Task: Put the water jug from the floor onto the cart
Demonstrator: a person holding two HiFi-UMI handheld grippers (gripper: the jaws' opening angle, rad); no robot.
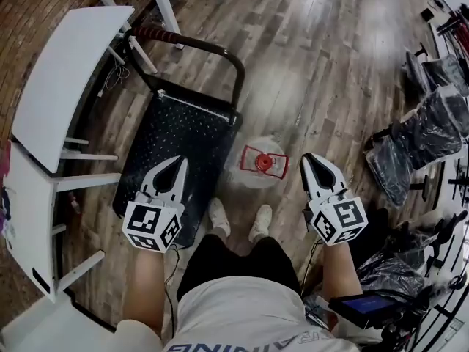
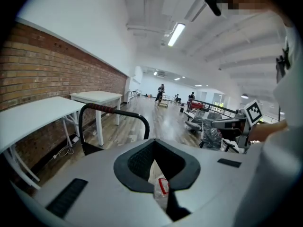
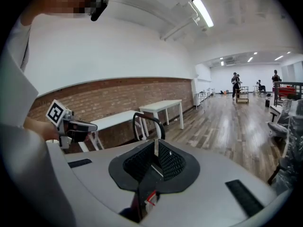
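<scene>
While the water jug (image 1: 261, 164) stands upright on the floor (image 1: 330, 64), neck up, just R of the cart (image 1: 183, 130) edge w/ open boards beyond, left gripper (image 1: 179, 161) & right gripper (image 1: 307, 158) hover either side, jaws together, empty.

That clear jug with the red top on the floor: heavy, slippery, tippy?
The water jug is large, so if full it is probably heavy; its fill I cannot tell. Its smooth clear wall looks slippery, so the red handle seems the surer hold. Standing upright on a broad base, it should not tip easily.
</scene>
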